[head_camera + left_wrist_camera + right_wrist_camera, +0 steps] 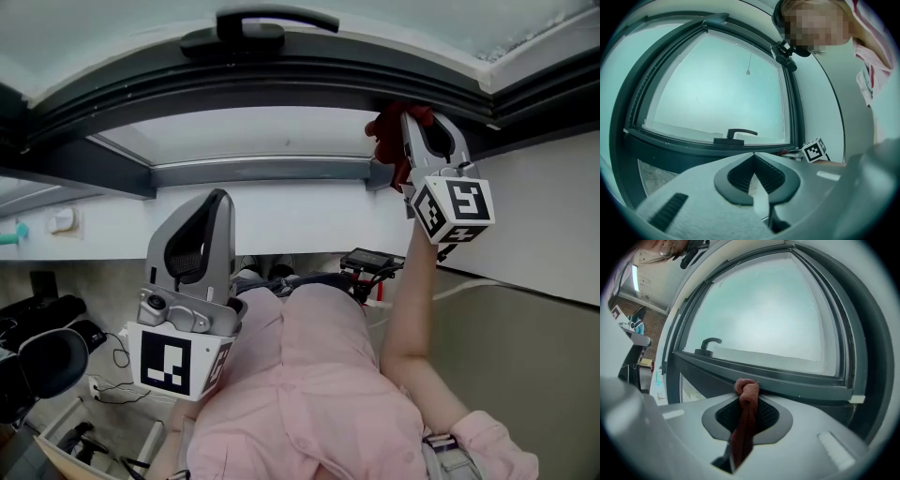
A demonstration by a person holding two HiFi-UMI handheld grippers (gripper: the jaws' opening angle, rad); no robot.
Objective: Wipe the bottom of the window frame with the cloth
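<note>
Nearest the head camera was the person's pink shirt (309, 394). Just to its left the left gripper (218, 201) was held low and pointed up at the window, well apart from it. Its marker cube (178, 361) faced the camera. In the left gripper view the left gripper (753, 155) had its jaws together at the tips with nothing clamped between them.

Further out, the bare forearm (412, 300) reached up to the right gripper (405, 120), which was raised to the right end of the window's lower rail. In the right gripper view the right gripper (747, 397) was closed on the cloth (746, 394), a rust-red strip that ran down between the pads. Its knotted end stuck out past the jaw tips. In the head view the cloth (384, 131) sat at the bottom rail of the dark grey window frame (281, 80), near the right corner. It lay against that rail or just beside it; which of the two could not be told.

Beyond, the black handle (708, 344) stood on the bottom rail, well to the left of the cloth. Behind it was the pale frosted pane (759, 310).
</note>
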